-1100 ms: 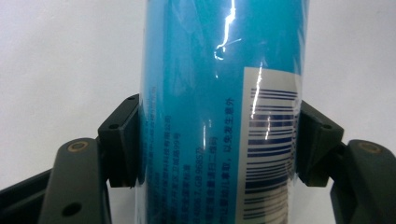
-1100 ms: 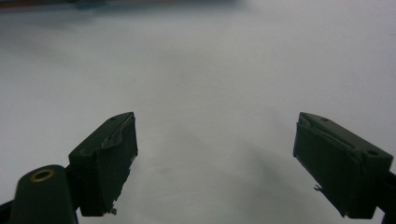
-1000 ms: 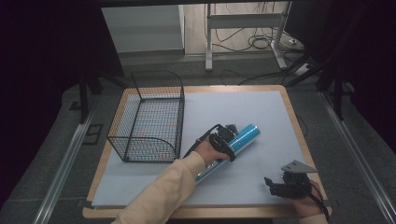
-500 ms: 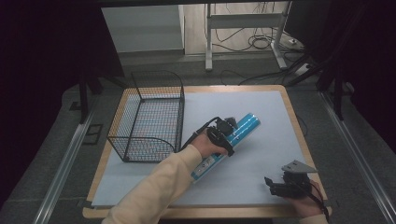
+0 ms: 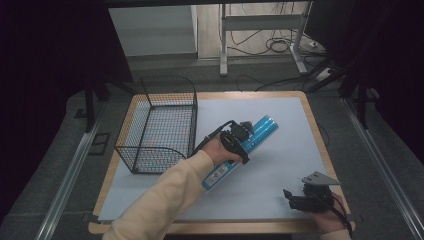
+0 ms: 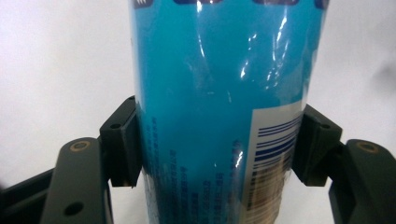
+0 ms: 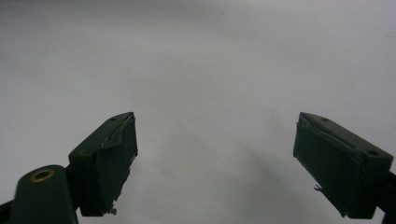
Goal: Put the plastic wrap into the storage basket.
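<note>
A long blue cylindrical pack (image 5: 262, 128) with a white label at its near end lies slanted near the middle of the white mat (image 5: 285, 160), lifted slightly off it. My left gripper (image 5: 243, 136) is shut across its middle; in the left gripper view both black pads (image 6: 125, 140) press the glossy blue wrap (image 6: 210, 70) from either side, beside a barcode. My right gripper (image 5: 296, 198) rests low at the front right corner of the mat. It is open, and the right gripper view shows bare white surface between its jaws (image 7: 215, 154).
A black wire basket (image 5: 162, 125) stands on the left part of the mat, its near wall low and curved, a short way left of the pack. The mat lies on a wooden board (image 5: 320, 150). Dark floor, metal rails and table legs surround it.
The left hand has risen with the blue pack in its gripper, carrying it slightly up and left in the high view. The right gripper has stayed put.
</note>
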A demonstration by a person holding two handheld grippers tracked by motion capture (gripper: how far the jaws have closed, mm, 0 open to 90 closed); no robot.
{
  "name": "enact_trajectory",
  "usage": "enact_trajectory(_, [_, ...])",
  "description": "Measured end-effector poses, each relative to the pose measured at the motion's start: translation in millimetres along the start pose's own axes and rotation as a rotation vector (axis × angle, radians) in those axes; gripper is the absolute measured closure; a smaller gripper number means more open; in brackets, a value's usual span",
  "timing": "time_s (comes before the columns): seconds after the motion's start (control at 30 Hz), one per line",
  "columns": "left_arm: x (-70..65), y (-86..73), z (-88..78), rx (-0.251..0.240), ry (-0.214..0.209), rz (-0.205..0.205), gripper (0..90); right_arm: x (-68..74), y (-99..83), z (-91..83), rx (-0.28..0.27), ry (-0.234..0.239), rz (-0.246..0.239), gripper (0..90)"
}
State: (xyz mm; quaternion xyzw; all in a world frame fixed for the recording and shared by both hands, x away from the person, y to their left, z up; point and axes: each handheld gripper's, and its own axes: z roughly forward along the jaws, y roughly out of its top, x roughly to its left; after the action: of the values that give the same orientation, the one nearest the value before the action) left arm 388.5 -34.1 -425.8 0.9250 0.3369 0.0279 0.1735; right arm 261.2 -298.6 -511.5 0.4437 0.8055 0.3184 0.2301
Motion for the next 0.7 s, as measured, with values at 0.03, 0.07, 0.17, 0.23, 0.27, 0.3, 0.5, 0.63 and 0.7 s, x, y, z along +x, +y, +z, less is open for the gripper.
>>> enact_trajectory(0.03, [0.8, 0.6, -4.1, -0.008, 0.005, -0.004, 31.4, 0.0, 0.0, -0.2, -0.001, 0.000, -0.001, 13.9])
enact_trajectory(0.07, [0.8, 0.6, -4.1, -0.008, 0.005, -0.004, 31.4, 0.0, 0.0, -0.2, -0.001, 0.000, -0.001, 13.9])
enact_trajectory(0.17, [2.5, 1.8, -10.0, -0.019, 0.019, -0.005, 31.4, 0.3, -0.1, -0.4, 0.000, -0.002, 0.002, 13.9])
enact_trajectory(0.23, [3.1, 3.2, -12.9, -0.017, 0.018, -0.002, 31.4, 0.5, -0.2, -0.2, 0.005, -0.001, 0.000, 13.9])
enact_trajectory(0.27, [3.2, 4.0, -14.2, -0.014, 0.017, -0.003, 31.4, 0.7, -0.2, 0.1, 0.009, -0.002, 0.003, 13.9])
enact_trajectory(0.3, [3.2, 4.0, -14.2, -0.014, 0.017, -0.003, 31.4, 0.7, -0.2, 0.1, 0.009, -0.002, 0.003, 13.9])
enact_trajectory(0.5, [0.6, 10.1, -20.9, -0.020, 0.025, 0.006, 31.4, 0.5, -0.2, 0.1, 0.007, -0.003, 0.008, 13.9])
enact_trajectory(0.63, [-1.0, 14.1, -26.5, -0.022, 0.033, 0.011, 31.4, 0.5, -0.1, -0.7, 0.002, -0.002, 0.006, 13.9])
enact_trajectory(0.7, [-1.0, 14.8, -27.7, -0.023, 0.033, 0.010, 31.4, 0.6, 0.0, -0.9, 0.000, -0.002, 0.006, 13.9])
